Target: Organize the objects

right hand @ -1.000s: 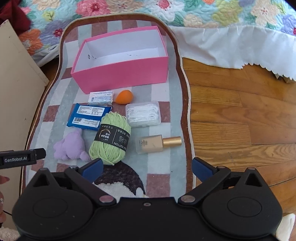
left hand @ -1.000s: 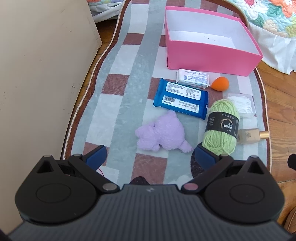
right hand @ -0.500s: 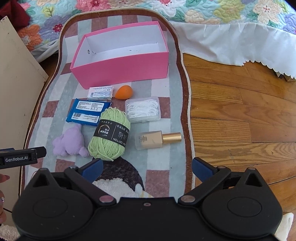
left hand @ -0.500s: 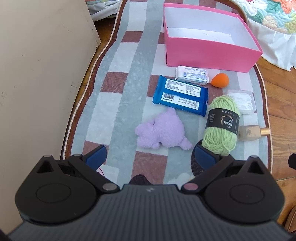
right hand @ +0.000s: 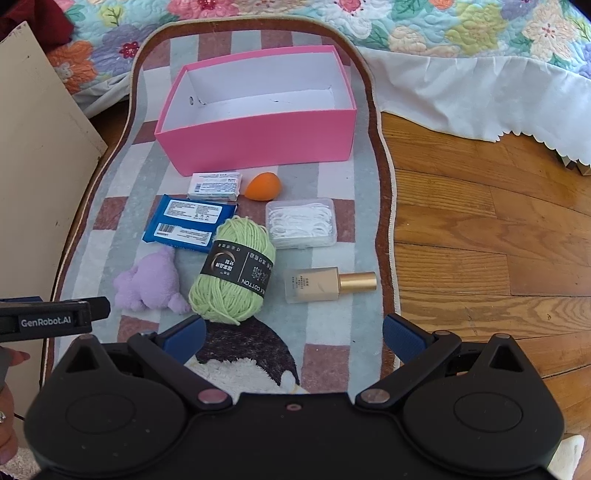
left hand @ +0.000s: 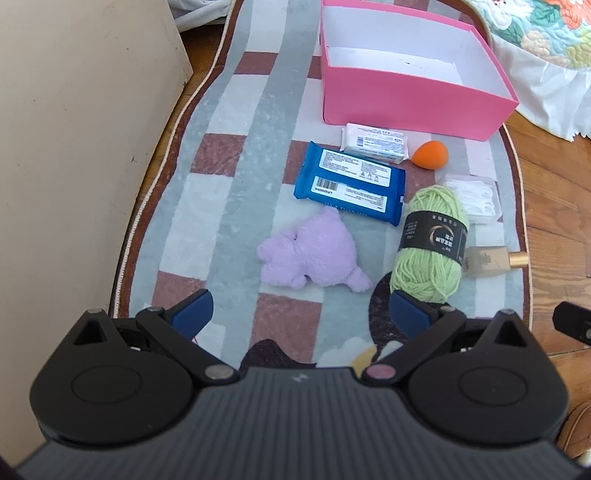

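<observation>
We find the left gripper [left hand: 301, 310] nearest the lens, its blue-padded fingers spread wide and holding nothing above the rug [left hand: 236, 122]. The right gripper [right hand: 291, 334] is likewise spread and holds nothing; its matte black housing cuts off the lower part of its view. A printed figure on the rug, dark and fluffy-looking, is partly hidden behind both housings, and we cannot make out what it depicts.

Just past the fingers lies a soft purple plush toy [left hand: 314, 254], its face turned away. Beside it rests a skein of green yarn [right hand: 232, 271] in a black paper band, which covers one end of a frosted bottle [right hand: 314, 285] with a gold cap in the left view. Farther on we note a glossy blue wipes pack [left hand: 351, 182], a clear plastic case of white floss picks [right hand: 301, 221], a small white packet [right hand: 215, 185] and a smooth orange egg-shaped sponge [right hand: 263, 186].

Farthest stands the open pink box [right hand: 258, 142], rectangular, white inside, with nothing in it. Beyond it hangs a quilted floral bedspread [right hand: 406, 26]; a beige panel [left hand: 74, 129] fills the left edge.
</observation>
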{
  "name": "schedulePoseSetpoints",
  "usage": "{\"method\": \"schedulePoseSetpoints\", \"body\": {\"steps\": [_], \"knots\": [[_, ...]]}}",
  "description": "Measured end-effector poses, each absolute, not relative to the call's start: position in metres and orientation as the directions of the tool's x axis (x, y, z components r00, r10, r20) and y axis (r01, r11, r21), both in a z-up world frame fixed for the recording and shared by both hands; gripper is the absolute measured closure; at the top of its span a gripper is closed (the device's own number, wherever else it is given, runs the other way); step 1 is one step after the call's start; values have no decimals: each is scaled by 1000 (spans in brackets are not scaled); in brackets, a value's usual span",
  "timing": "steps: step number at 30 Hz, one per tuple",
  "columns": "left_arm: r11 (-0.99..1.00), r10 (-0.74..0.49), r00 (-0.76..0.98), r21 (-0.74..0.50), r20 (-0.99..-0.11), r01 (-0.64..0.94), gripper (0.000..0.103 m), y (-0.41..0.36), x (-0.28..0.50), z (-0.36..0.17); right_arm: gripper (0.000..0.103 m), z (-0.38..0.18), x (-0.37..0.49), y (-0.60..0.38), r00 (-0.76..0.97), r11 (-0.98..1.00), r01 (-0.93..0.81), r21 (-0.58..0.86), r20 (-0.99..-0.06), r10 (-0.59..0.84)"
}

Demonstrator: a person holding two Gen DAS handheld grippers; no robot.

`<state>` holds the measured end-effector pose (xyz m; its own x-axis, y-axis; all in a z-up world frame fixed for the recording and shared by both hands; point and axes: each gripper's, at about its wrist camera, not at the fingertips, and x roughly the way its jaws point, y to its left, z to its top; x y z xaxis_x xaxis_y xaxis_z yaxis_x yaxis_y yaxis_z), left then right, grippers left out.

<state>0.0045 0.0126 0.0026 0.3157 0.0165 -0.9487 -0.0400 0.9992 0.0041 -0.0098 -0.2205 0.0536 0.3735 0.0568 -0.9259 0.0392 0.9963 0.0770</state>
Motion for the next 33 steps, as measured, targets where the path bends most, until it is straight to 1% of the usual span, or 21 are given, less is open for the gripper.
{"method": "schedulePoseSetpoints", "body": {"steps": [5,9,14,18,24,33], "knots": [[998,13,308,-8,-951,-67,0,24,10,0,0,51,-9,-218,374,997,36,65,-926,47],[998,45,312,32,-949,-48,0,24,10,-1,0,50,-10,-217,367,997,28,74,-928,58],[999,34,310,20,-950,-49,0,23,12,4,0,52,-12,-216,372,997,19,75,-926,62],[999,48,327,41,-944,-27,0,19,11,12,0,54,-16,-218,380,997,16,80,-923,68],[999,33,323,27,-946,-25,0,18,11,16,0,56,-20,-222,386,995,20,95,-919,80],[999,41,328,41,-944,-6,0,13,8,20,0,56,-24,-227,384,993,21,116,-918,99]]}}
